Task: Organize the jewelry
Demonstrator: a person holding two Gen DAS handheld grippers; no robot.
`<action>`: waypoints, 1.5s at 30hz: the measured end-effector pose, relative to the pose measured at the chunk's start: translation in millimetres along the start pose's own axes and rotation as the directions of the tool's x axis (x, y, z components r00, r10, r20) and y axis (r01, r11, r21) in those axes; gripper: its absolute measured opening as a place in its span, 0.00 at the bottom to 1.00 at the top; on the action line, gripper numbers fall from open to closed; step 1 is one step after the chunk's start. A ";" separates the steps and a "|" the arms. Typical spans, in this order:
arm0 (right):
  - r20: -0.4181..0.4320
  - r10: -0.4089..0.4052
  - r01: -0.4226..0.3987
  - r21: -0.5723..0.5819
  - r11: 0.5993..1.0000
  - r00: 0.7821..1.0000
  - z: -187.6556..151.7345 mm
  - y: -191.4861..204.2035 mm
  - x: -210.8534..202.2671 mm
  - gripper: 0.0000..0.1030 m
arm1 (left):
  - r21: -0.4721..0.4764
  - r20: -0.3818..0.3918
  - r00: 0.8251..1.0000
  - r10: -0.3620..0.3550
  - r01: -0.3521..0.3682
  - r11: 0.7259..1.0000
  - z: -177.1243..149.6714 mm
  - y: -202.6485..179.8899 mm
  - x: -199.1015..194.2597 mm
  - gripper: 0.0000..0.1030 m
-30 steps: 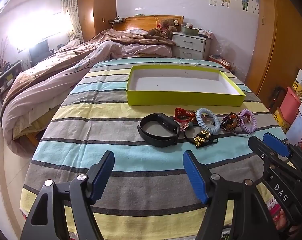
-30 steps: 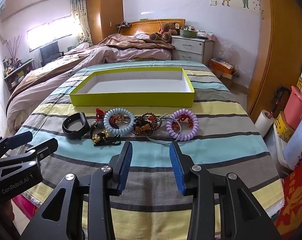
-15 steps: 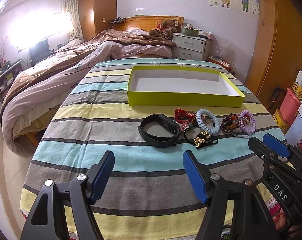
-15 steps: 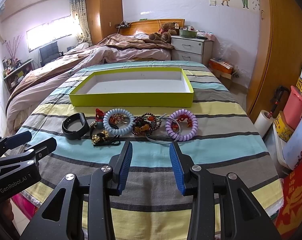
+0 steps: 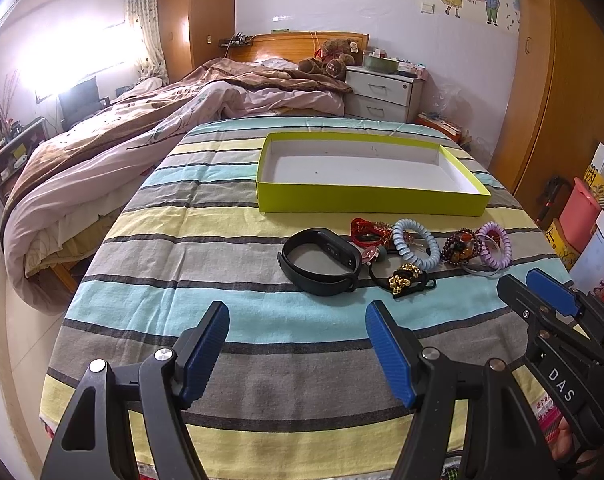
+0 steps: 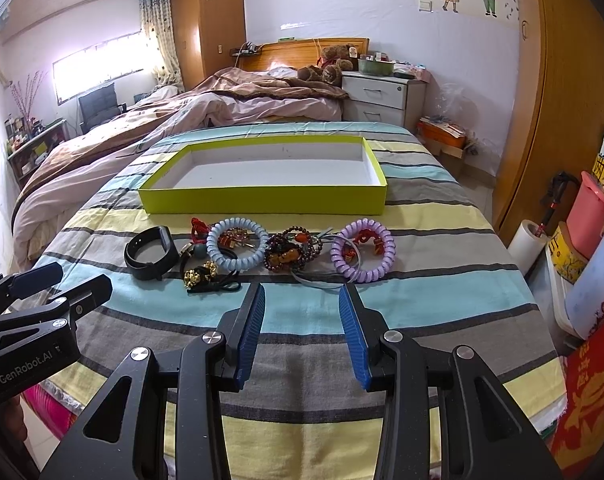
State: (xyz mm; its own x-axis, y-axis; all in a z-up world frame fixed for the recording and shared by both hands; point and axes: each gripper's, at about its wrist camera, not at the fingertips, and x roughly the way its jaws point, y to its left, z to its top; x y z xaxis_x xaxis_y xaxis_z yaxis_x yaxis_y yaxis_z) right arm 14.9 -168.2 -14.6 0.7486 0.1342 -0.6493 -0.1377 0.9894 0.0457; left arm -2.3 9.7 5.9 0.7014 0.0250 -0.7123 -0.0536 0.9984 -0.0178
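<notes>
Bedroom scene: a table under a striped cloth (image 5: pixel 205 248) in teal, grey and yellow stands beside an unmade bed (image 5: pixel 149 120), with a white nightstand (image 6: pixel 382 94) and a teddy bear (image 5: pixel 332 58) at the headboard and a wooden wardrobe (image 6: pixel 562 100) on the right.

A shallow yellow-green box (image 6: pixel 261 198) with a white inside sits on the far half of the cloth, holding nothing.

The jewelry lies in a loose row on the cloth just in front of the box, none of it inside. From left to right in the right wrist view:
- black wristband (image 6: pixel 151 254)
- small red piece (image 6: pixel 197 228)
- black hair tie with gold beads (image 6: pixel 203 276), nearest the camera
- pale blue spiral band (image 6: pixel 237 248)
- dark beaded bracelet (image 6: pixel 289 254)
- purple spiral band (image 6: pixel 362 250) with small red bits inside it

Several of these touch or overlap. A thin grey hoop (image 6: pixel 318 280) pokes out under the beaded bracelet.

The left gripper (image 5: pixel 297 344) hovers over the near edge of the cloth with its blue pads spread wide and nothing between them, facing the wristband. The right gripper (image 6: pixel 302 328) hangs beside it, jaws apart though narrower, also holding nothing, lined up between the beaded bracelet and the purple band. Neither touches any jewelry.
</notes>
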 end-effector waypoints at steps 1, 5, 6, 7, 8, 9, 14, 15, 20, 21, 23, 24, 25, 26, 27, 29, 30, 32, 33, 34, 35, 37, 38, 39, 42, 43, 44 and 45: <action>0.000 -0.001 0.001 0.000 1.000 1.000 0.1 0.0 0.1 0.39 | 0.000 0.000 1.000 0.000 0.000 1.000 -0.4 -0.3 0.4 0.68; -0.001 0.000 0.000 0.001 1.000 1.000 0.5 0.1 0.1 0.39 | 0.001 0.003 1.000 0.001 -0.001 1.000 -0.4 0.0 -1.1 0.68; -0.001 0.000 0.000 0.000 1.000 1.000 0.6 0.5 0.2 0.39 | 0.001 0.002 1.000 0.000 0.000 1.000 -0.3 -0.1 -1.0 0.68; -0.001 -0.001 0.001 -0.001 1.000 1.000 0.4 0.5 0.2 0.39 | 0.000 0.001 1.000 0.002 -0.002 1.000 -0.4 -0.2 -1.1 0.68; -0.002 -0.001 0.001 0.000 1.000 1.000 0.4 0.2 0.2 0.39 | 0.000 0.002 1.000 0.001 -0.001 1.000 -0.4 -0.3 -1.3 0.68; -0.001 0.000 0.000 0.001 1.000 1.000 0.4 0.2 0.0 0.39 | 0.000 0.001 1.000 0.000 0.000 1.000 -0.3 -0.2 -1.1 0.68; 0.000 -0.001 0.001 0.000 1.000 1.000 0.2 0.5 -0.1 0.38 | -0.001 0.001 1.000 0.001 -0.001 1.000 -0.4 0.1 -1.1 0.68; 0.000 -0.001 0.001 0.001 1.000 1.000 0.2 0.3 -0.2 0.38 | -0.001 0.000 1.000 0.000 0.000 1.000 -0.5 0.0 -0.3 0.68; 0.001 -0.001 0.001 0.002 1.000 1.000 0.4 0.2 -0.3 0.39 | -0.001 0.001 1.000 0.001 -0.001 1.000 -0.4 0.3 -0.4 0.68; 0.000 -0.001 0.001 0.002 1.000 1.000 0.4 0.2 -0.2 0.39 | -0.001 0.001 1.000 0.001 -0.001 1.000 -0.4 0.5 -0.4 0.68; -0.001 -0.002 0.002 0.001 1.000 1.000 0.5 0.4 -0.2 0.39 | -0.002 0.000 1.000 0.001 -0.001 1.000 -0.5 0.2 -0.4 0.68; 0.000 -0.001 0.001 0.001 1.000 1.000 0.5 0.4 -0.3 0.39 | -0.001 0.001 1.000 0.001 -0.001 1.000 -0.5 0.0 -0.3 0.68; 0.001 -0.001 0.001 0.001 1.000 1.000 0.7 0.4 -0.1 0.39 | 0.000 0.000 1.000 -0.001 0.001 1.000 -0.6 0.2 -0.4 0.68; 0.000 -0.001 0.001 0.001 1.000 1.000 0.6 0.3 -0.1 0.39 | -0.001 0.001 1.000 0.000 0.000 1.000 -0.5 0.1 -0.4 0.68; 0.001 -0.001 0.001 0.001 1.000 1.000 0.8 0.2 0.0 0.39 | -0.001 0.001 1.000 0.001 -0.001 1.000 -0.3 -0.1 -0.2 0.68; -0.001 -0.002 0.002 0.000 1.000 1.000 0.5 0.3 0.0 0.39 | -0.002 0.000 1.000 0.001 -0.001 1.000 -0.6 0.1 -0.4 0.68; -0.001 -0.002 0.002 0.001 1.000 1.000 0.5 -0.1 0.1 0.38 | 0.000 0.000 1.000 0.001 -0.001 1.000 -0.5 -0.1 -0.3 0.68; 0.002 0.000 0.000 0.007 1.000 1.000 1.2 -0.1 -0.2 0.39 | -0.001 -0.003 1.000 -0.001 0.001 1.000 -0.6 0.7 -0.2 0.68; 0.004 0.003 -0.003 0.009 1.000 1.000 1.9 -0.5 -0.3 0.39 | -0.001 -0.005 1.000 -0.003 0.003 1.000 0.2 0.2 1.2 0.68; 0.006 0.007 -0.007 0.011 1.000 1.000 2.7 -1.1 -0.3 0.39 | -0.001 -0.008 1.000 -0.006 0.006 1.000 0.7 0.3 2.0 0.68; 0.007 0.007 -0.007 0.013 1.000 1.000 3.3 -2.3 -0.2 0.39 | 0.000 -0.012 1.000 -0.007 0.007 1.000 1.5 0.5 3.4 0.68; 0.008 0.006 -0.007 0.018 1.000 1.000 4.3 -4.1 0.7 0.39 | 0.005 -0.024 1.000 -0.004 0.004 1.000 2.6 0.6 5.9 0.68; 0.007 0.008 -0.008 0.021 1.000 1.000 4.9 -5.4 1.4 0.39 | 0.010 -0.034 0.999 0.000 0.000 1.000 3.2 0.7 7.8 0.68; 0.008 0.010 -0.010 0.025 1.000 1.000 5.4 -6.6 1.9 0.39 | 0.014 -0.042 0.999 0.001 0.000 1.000 3.8 0.7 9.5 0.68; 0.010 0.013 -0.014 0.031 0.999 1.000 6.8 -12.2 4.0 0.39 | 0.001 -0.056 0.998 -0.028 0.028 1.000 5.0 3.7 14.5 0.68; 0.011 0.014 -0.015 0.033 0.999 1.000 7.1 -13.7 4.3 0.39 | -0.004 -0.061 0.997 -0.047 0.047 0.999 6.0 5.2 16.0 0.68; 0.013 0.016 -0.017 0.035 0.999 1.000 7.5 -16.3 4.7 0.39 | -0.005 -0.061 0.997 -0.054 0.054 0.999 7.3 6.3 17.4 0.68; 0.012 0.018 -0.019 0.040 0.999 1.000 8.3 -19.7 5.2 0.39 | -0.004 -0.062 0.996 -0.059 0.059 0.998 8.3 7.5 18.8 0.68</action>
State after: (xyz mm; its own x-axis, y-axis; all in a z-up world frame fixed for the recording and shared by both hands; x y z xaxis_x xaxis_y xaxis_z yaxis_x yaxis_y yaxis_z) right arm 26.9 -186.6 -12.6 0.7539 0.1530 -0.6389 -0.1257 0.9881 0.0883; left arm 16.4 18.1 -1.7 0.6576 -0.0371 -0.7524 -0.0155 0.9979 -0.0627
